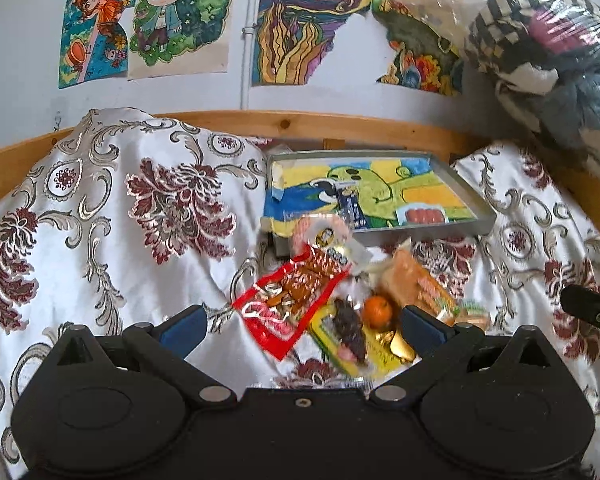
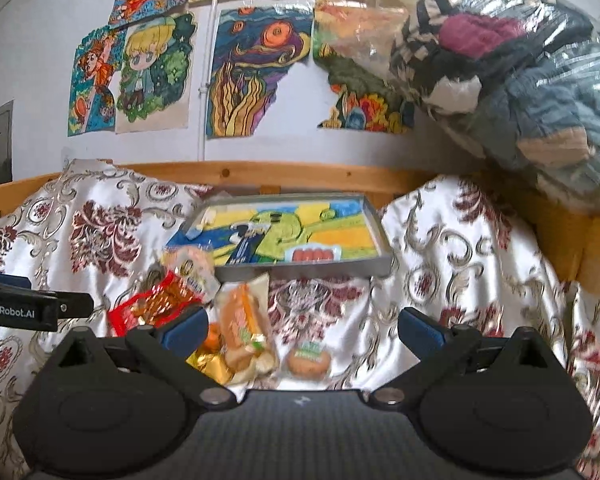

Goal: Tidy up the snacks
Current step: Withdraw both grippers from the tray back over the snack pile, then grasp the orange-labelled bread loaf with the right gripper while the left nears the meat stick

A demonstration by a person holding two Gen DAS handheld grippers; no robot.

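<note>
Both tools hang over the bed with their blue-padded jaws spread wide and nothing between them. The left tool [image 1: 302, 326] sits above the heap of snacks lying on the flowered bedspread [image 1: 100, 208]; the right tool [image 2: 300, 330] is further to the right, with mostly bare cloth in its gap.

The left camera gives the better look at the heap: a red packet [image 1: 292, 300] lying at a slant, a dark snack on a yellow-green wrapper [image 1: 348, 332], a small orange fruit [image 1: 377, 311] just beside it, a gold-foil piece [image 1: 400, 344], and an orange bread pack [image 1: 424, 284] partly behind the right finger. A round white pack [image 1: 324, 236] lies at the near edge of the grey tray [image 1: 472, 196].

From the right camera the dark snack is hidden behind the left finger, and the orange fruit barely peeks out. That view alone shows a small round biscuit pack [image 2: 309, 359] lying apart from the heap, near the bread pack [image 2: 244, 328].

The tray, lined with a green-and-yellow drawing, already holds a blue packet [image 1: 350, 204] and a red-and-white one [image 1: 422, 215]. Motion blur smears most labels; I cannot read any of them. A bag of folded clothes [image 2: 520, 80] bulges at the upper right, cut off by the frame edge.
</note>
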